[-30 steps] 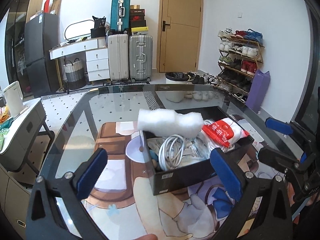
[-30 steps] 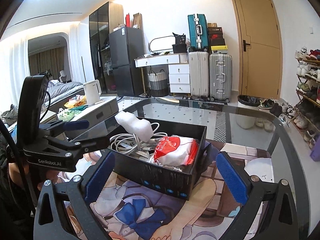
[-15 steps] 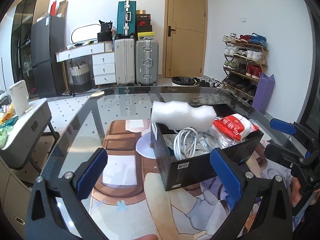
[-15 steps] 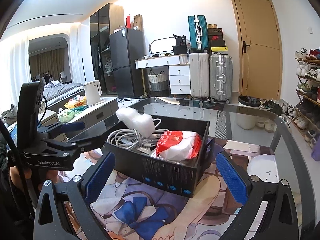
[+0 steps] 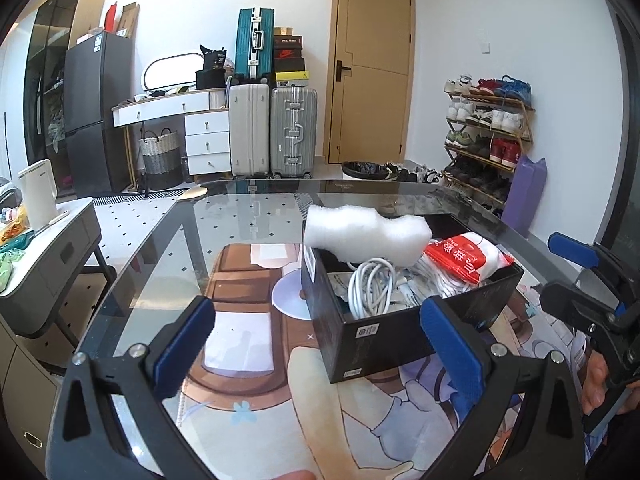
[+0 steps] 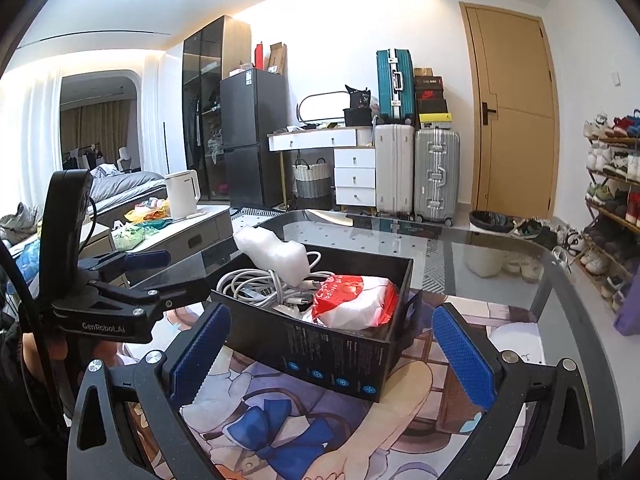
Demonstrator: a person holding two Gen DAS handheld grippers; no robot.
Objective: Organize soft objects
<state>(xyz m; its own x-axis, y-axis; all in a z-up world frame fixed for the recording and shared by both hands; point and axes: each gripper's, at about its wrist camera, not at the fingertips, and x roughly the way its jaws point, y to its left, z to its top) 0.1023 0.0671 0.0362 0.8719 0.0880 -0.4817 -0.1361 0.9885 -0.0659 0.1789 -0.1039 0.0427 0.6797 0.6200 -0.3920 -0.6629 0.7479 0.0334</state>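
Both my left gripper and right gripper hang spread and empty near the black box. The white foam wad perches on its rim; a careless nudge could tip it out

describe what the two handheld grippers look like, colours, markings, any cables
Both the left gripper and the right gripper have matte black angular frames with silver screw heads and two fingers faced with ribbed blue pads. The left body carries grey "GenRobot.AI" lettering, a tall black camera housing and a thin black cable.
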